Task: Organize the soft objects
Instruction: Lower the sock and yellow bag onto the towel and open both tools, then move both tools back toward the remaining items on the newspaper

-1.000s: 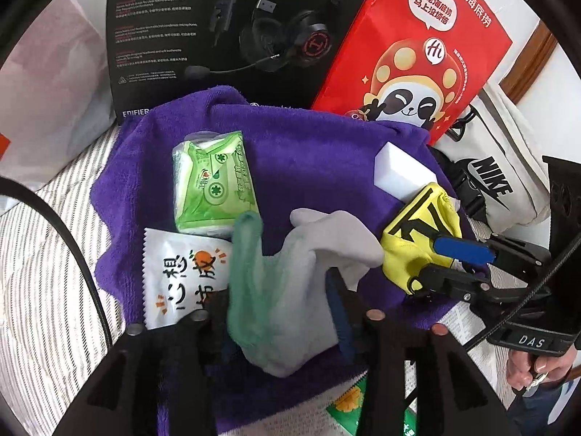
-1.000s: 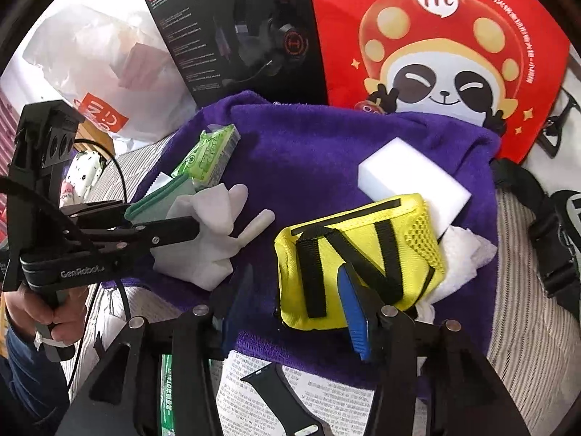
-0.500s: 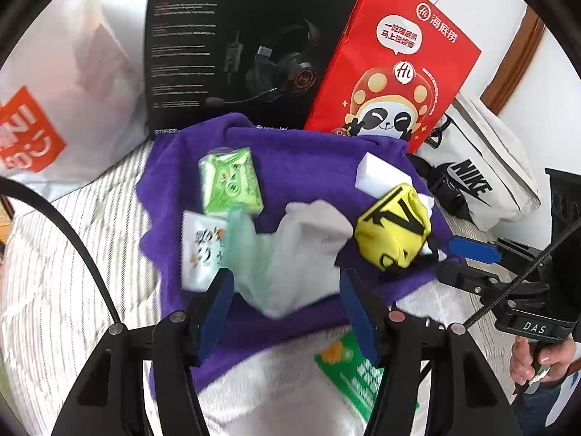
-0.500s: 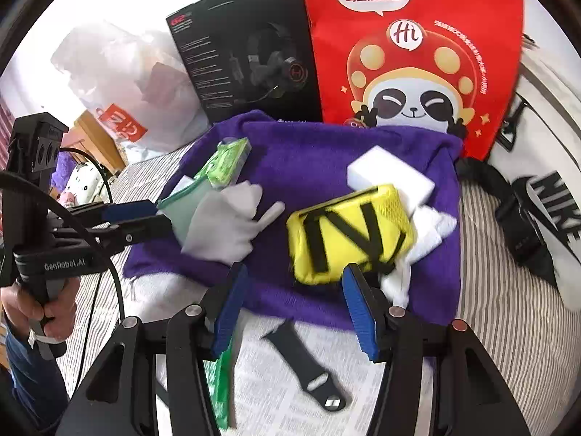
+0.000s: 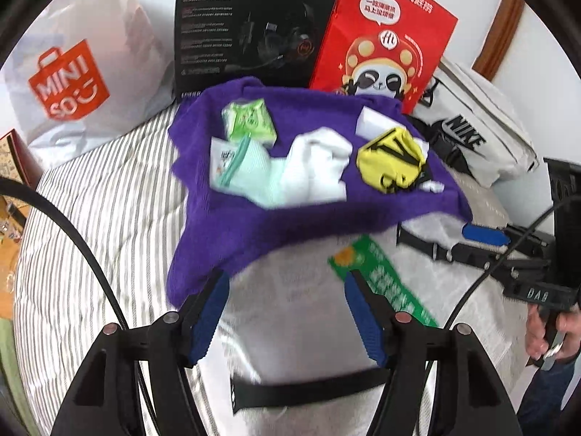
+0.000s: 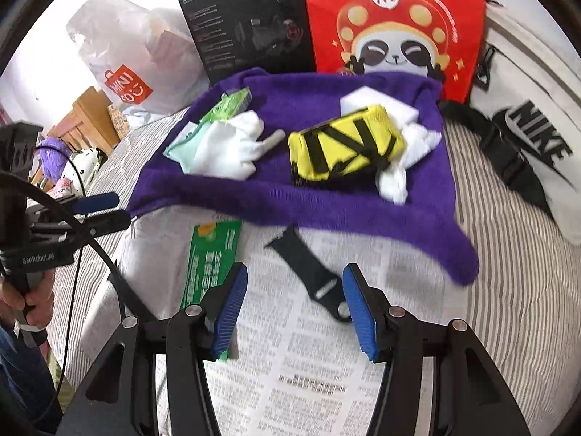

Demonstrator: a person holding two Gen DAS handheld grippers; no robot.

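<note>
A purple towel (image 5: 254,225) (image 6: 363,210) lies spread on the striped bed. On it lie a white glove with a green cuff (image 5: 290,174) (image 6: 225,152), a yellow pouch with black straps (image 5: 392,160) (image 6: 345,145), a green tissue pack (image 5: 250,120) (image 6: 228,105), a white sponge block (image 5: 374,121) (image 6: 363,101) and a white sachet (image 5: 221,156). My left gripper (image 5: 287,312) is open and empty, held back above the towel's near edge. My right gripper (image 6: 296,309) is open and empty over newspaper (image 6: 308,363).
A black headset box (image 5: 254,25), a red panda bag (image 5: 385,43) and a white Miniso bag (image 5: 72,80) stand behind the towel. A white Nike bag (image 5: 472,134) lies at the right. A green packet (image 6: 214,254) and a black watch strap (image 6: 308,269) lie on the newspaper.
Both grippers have let go and pulled back from the towel: the left released the glove, the right drew away from the yellow pouch. Both objects stay on the towel.
</note>
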